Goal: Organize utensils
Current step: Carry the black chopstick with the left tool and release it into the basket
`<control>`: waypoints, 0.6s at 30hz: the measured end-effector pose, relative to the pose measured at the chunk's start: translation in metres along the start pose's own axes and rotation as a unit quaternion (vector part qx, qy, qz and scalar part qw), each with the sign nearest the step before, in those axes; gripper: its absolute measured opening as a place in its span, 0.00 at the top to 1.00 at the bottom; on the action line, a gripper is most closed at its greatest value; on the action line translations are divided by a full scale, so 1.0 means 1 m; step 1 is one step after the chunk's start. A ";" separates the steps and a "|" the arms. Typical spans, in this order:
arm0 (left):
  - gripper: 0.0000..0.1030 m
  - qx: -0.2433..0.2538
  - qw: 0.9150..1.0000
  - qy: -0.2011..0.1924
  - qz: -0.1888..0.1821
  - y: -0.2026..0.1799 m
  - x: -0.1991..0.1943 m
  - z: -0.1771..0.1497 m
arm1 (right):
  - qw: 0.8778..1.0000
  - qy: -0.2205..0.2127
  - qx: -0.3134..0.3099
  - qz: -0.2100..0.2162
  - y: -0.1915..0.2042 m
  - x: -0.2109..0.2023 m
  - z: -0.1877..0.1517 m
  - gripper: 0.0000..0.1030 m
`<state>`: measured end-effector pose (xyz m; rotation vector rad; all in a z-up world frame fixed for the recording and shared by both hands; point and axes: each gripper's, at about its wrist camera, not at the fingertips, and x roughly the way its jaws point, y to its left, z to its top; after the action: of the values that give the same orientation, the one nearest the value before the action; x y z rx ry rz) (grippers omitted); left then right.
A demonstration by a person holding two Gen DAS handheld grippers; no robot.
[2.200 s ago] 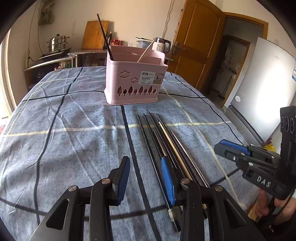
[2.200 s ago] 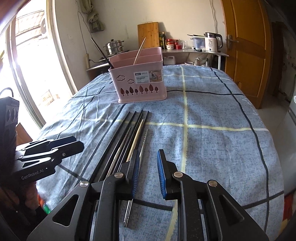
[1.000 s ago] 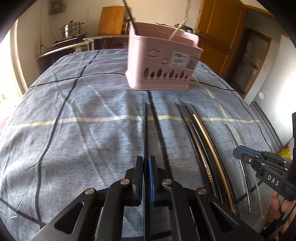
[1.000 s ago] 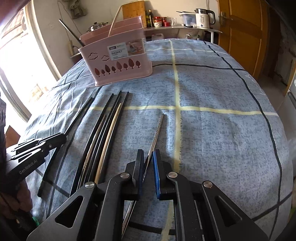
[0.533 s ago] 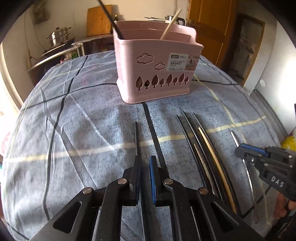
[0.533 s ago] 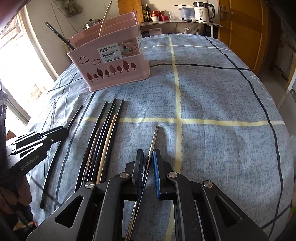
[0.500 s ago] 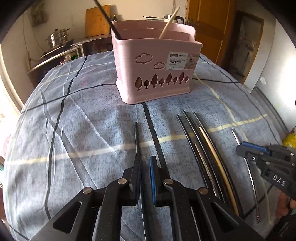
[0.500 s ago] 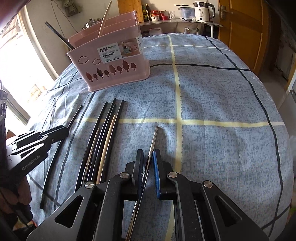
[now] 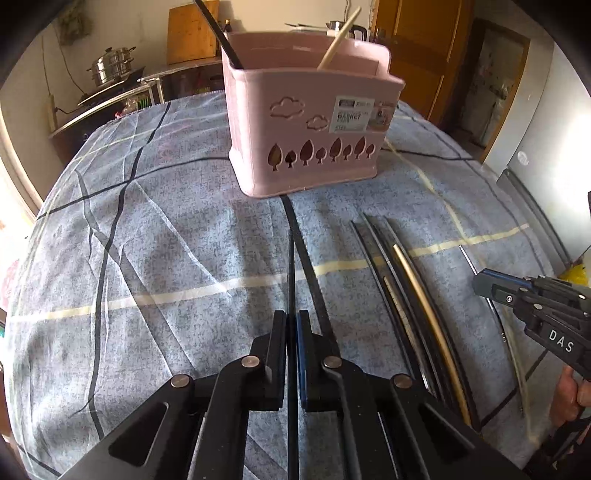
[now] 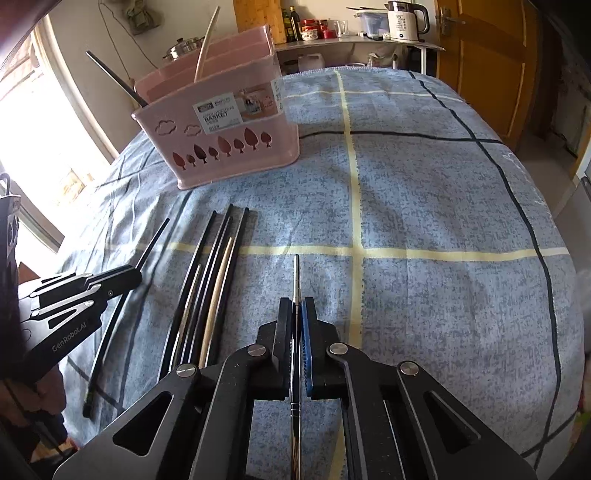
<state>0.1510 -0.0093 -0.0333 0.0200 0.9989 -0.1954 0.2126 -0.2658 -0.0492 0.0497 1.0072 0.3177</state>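
pink basket [image 9: 317,122], black chopstick [image 9: 218,35], pale chopstick [image 9: 338,38] inside

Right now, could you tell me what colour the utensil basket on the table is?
The basket is pale pink with tree-shaped and cloud cut-outs, clearest in the left wrist view.
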 end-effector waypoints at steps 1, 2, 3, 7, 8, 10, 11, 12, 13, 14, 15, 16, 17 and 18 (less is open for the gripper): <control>0.96 -0.001 1.000 -0.007 -0.004 0.001 -0.005 0.001 | 1.000 -0.006 0.001 0.003 0.000 -0.004 0.001 0.95; 0.96 -0.002 1.000 -0.014 -0.010 0.001 -0.010 0.003 | 1.000 -0.010 0.002 0.005 0.000 -0.007 0.001 0.95; 0.96 -0.003 1.000 -0.019 -0.013 0.001 -0.014 0.004 | 1.000 -0.014 0.002 0.007 0.000 -0.010 0.002 0.95; 0.96 -0.007 0.998 -0.048 -0.030 0.002 -0.039 0.012 | 0.999 -0.034 0.003 0.017 0.002 -0.027 0.007 0.95; 0.96 -0.007 0.998 -0.053 -0.033 0.001 -0.043 0.014 | 0.999 -0.038 0.003 0.020 0.003 -0.030 0.009 0.95; 0.96 -0.006 0.997 -0.069 -0.037 0.000 -0.057 0.018 | 0.999 -0.048 0.003 0.025 0.003 -0.038 0.013 0.95; 0.96 -0.006 0.996 -0.077 -0.039 0.000 -0.064 0.020 | 0.998 -0.055 0.002 0.027 0.004 -0.043 0.016 0.95; 0.96 -0.006 0.996 -0.082 -0.041 -0.001 -0.068 0.023 | 0.998 -0.060 0.002 0.029 0.005 -0.047 0.018 0.95; 0.96 -0.007 0.995 -0.089 -0.045 0.000 -0.074 0.027 | 0.997 -0.065 0.001 0.032 0.005 -0.051 0.021 0.95; 0.96 -0.008 0.994 -0.096 -0.048 0.001 -0.080 0.031 | 0.997 -0.072 -0.001 0.033 0.006 -0.055 0.023 0.95; 0.96 -0.009 0.994 -0.101 -0.050 0.000 -0.085 0.033 | 0.996 -0.079 -0.003 0.035 0.007 -0.061 0.026 0.95; 0.96 -0.009 0.993 -0.108 -0.052 0.000 -0.091 0.036 | 0.996 -0.083 -0.004 0.035 0.007 -0.064 0.027 0.95; 0.96 -0.008 0.992 -0.115 -0.054 0.000 -0.097 0.039 | 0.995 -0.091 -0.005 0.037 0.008 -0.069 0.030 0.95; 0.96 -0.008 0.991 -0.119 -0.055 0.000 -0.101 0.041 | 0.995 -0.096 -0.007 0.038 0.009 -0.074 0.032 0.95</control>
<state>0.1322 0.0024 0.0738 -0.0726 0.7640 -0.2845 0.2011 -0.2751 0.0303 0.1055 0.8129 0.3826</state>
